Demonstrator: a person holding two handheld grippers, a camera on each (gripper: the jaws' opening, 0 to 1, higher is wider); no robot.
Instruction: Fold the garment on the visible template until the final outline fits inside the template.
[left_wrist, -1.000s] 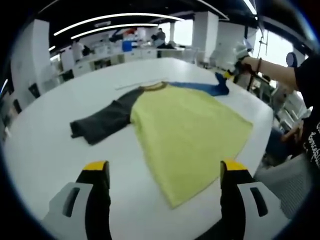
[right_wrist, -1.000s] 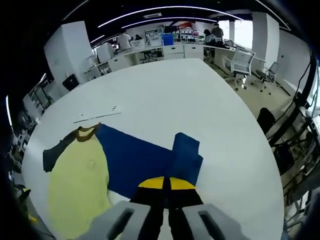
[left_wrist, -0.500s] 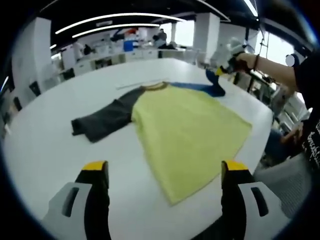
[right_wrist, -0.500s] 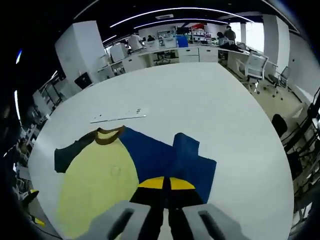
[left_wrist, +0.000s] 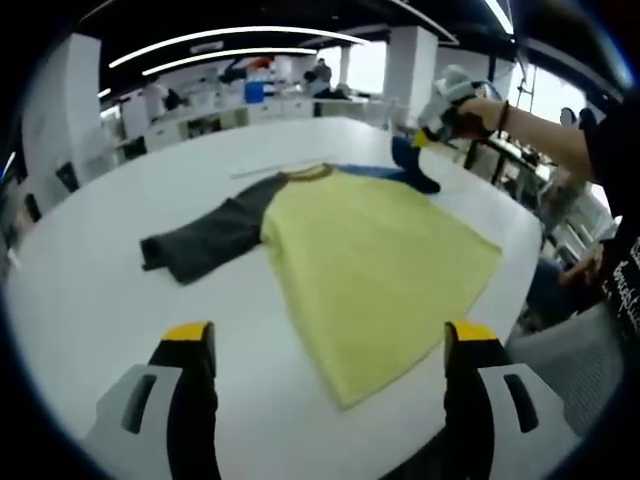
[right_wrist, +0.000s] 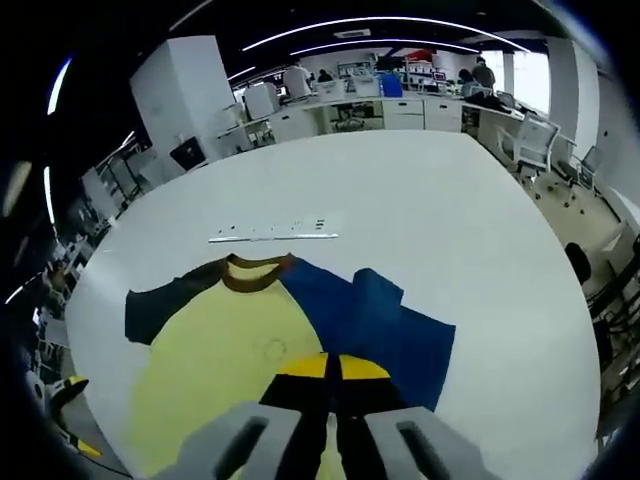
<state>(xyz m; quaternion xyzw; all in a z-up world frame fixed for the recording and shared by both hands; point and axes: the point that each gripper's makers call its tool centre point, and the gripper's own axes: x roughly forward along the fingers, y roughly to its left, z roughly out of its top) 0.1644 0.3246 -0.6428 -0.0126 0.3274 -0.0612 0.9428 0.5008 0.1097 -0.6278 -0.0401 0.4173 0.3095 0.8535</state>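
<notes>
A shirt lies flat on the white table: yellow body, brown collar, dark grey sleeve spread to the left. Its blue sleeve is lifted off the table, with my right gripper shut on its end and held in a person's hand. In the right gripper view the shut yellow-tipped right gripper pinches the blue sleeve beside the yellow body and collar. My left gripper hangs open above the shirt's near hem, holding nothing.
A thin pale strip lies on the table just beyond the collar. The table edge runs close to the shirt's right side, with a person's arm and body there. Office desks and chairs stand beyond the table.
The right gripper has carried the blue sleeve up and inward toward the collar and yellow body. The left gripper has stayed open in place.
</notes>
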